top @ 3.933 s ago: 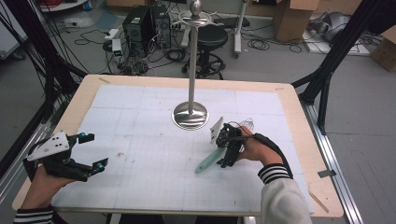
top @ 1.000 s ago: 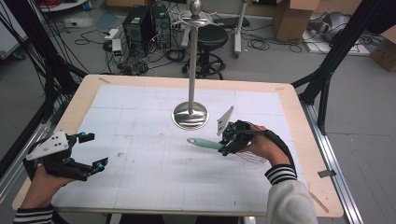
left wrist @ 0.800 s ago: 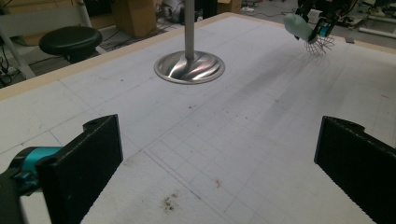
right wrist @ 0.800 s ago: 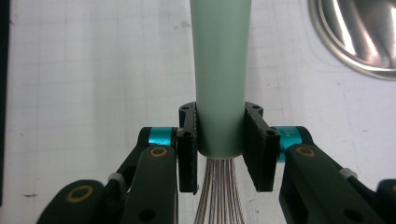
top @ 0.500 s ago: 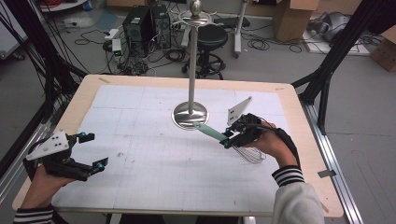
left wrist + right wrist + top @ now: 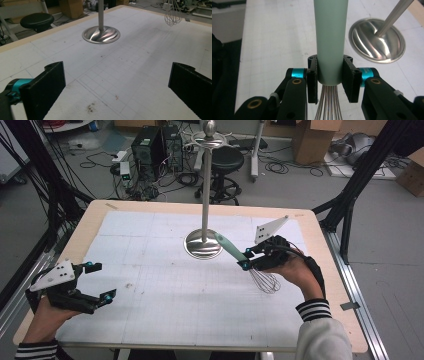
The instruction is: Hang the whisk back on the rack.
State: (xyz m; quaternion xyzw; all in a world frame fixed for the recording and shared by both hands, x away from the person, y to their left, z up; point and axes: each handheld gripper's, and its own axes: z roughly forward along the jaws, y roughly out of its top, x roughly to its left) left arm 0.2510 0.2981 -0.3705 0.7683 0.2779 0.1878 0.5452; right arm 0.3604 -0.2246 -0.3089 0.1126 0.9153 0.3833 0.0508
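Note:
My right gripper (image 6: 246, 259) is shut on a whisk with a pale green handle (image 6: 229, 246) and a wire head (image 6: 265, 281). It holds the whisk above the table, handle tilted up toward the metal stand (image 6: 203, 243), wires hanging toward the person's hand. In the right gripper view both pads clamp the handle (image 6: 331, 42) just above the wires (image 6: 329, 105). My left gripper (image 6: 98, 281) stands open low at the table's near left, nothing between its jaws. In the left gripper view the stand's round base (image 6: 101, 34) lies ahead and the whisk's wires (image 6: 173, 17) hang at the top right.
The stand has a tall pole with hook arms at the top (image 6: 207, 140) and rises from the middle of the white mat (image 6: 160, 285). Beyond the table's far edge are a stool (image 6: 227, 160), cables and boxes on the floor.
My right gripper has lifted the whisk off the mat and carried it right and back, swinging the handle up toward the stand. My left gripper has stayed where it was.

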